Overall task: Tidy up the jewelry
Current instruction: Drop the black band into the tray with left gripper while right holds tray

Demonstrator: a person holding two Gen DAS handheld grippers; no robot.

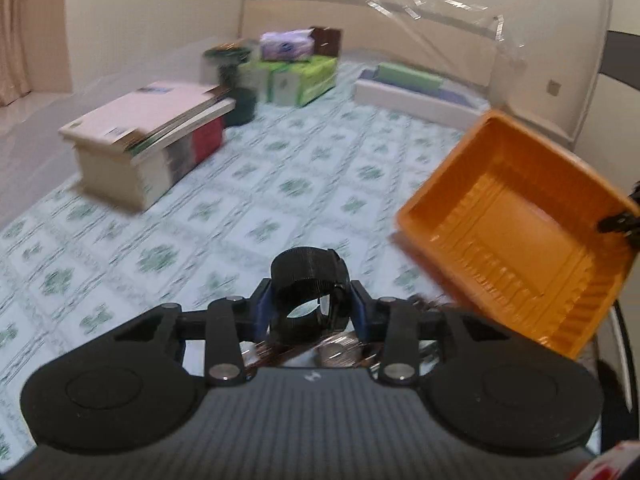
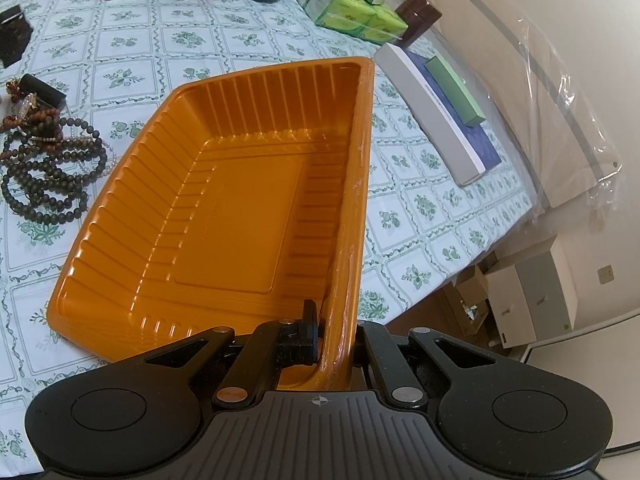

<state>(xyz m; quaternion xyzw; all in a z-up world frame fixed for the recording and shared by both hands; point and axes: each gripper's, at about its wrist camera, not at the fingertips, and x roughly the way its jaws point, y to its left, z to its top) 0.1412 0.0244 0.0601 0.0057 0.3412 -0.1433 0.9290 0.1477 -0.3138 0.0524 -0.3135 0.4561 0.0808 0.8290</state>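
Left wrist view: left tool (image 1: 311, 300) partly closed on a black strap loop (image 1: 306, 276), apparently a watch band, pads pressing it from both sides. The loop sits clear above the surface, so it reads as a pick ready to be carried. Under the tool, blurred bits of metal and beads — likely the rest of the jewelry; cannot tell which pieces. The orange tray (image 1: 516, 232) is off to the right, tilted toward this tool; a dark fingertip of the other tool pinches its far-right rim. The tilt probably offers the open side for a drop-in. The surface wears a green floral cloth (image 1: 248, 200); it looks like a bed, with stacked books (image 1: 152, 136) and tissue packs (image 1: 300, 76) pushed to the far side, out of the way.

Right wrist view: right tool (image 2: 334, 344) fully closed on the tray's near rim, one finger inside the wall, one outside. Tray empty, nothing sorted yet. Its left edge seems to rest on the cloth. Bead necklaces (image 2: 48, 168) lie heaped left of the tray, just beside it, a short reach for the loading hand.
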